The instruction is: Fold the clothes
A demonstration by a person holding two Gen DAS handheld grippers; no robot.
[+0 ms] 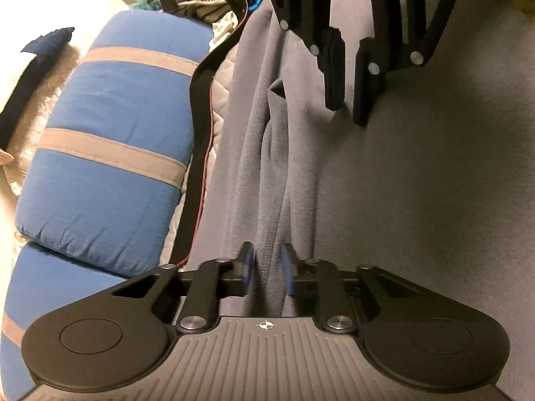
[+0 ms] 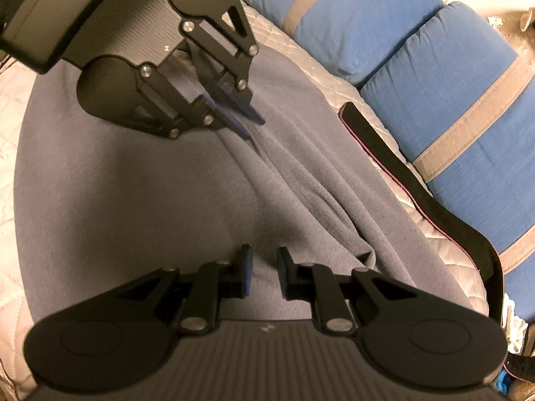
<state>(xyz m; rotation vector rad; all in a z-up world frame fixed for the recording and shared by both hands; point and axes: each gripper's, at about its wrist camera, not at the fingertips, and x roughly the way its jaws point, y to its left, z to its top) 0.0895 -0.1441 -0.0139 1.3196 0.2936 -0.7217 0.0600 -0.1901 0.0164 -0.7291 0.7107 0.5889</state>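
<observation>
On the quilted bed [image 2: 317,53], the grey fleece garment [image 2: 133,183] looks soft and limp — best taken at its ridge. Left gripper [image 1: 266,272] is clamped on that fold [image 1: 267,173]; right gripper [image 2: 264,275] hangs parted, holding nothing.

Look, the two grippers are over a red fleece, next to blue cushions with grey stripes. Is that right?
Not quite: the fleece is grey, not red, as the right wrist view shows. The rest holds: the left gripper and right gripper are over it, next to the blue cushions with grey stripes.

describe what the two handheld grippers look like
Both match: the left gripper and right gripper have matte black linkage arms with silver pivot pins, round black discs at each side, blue finger pads, and a ribbed grey body with a small crosshair mark.
</observation>
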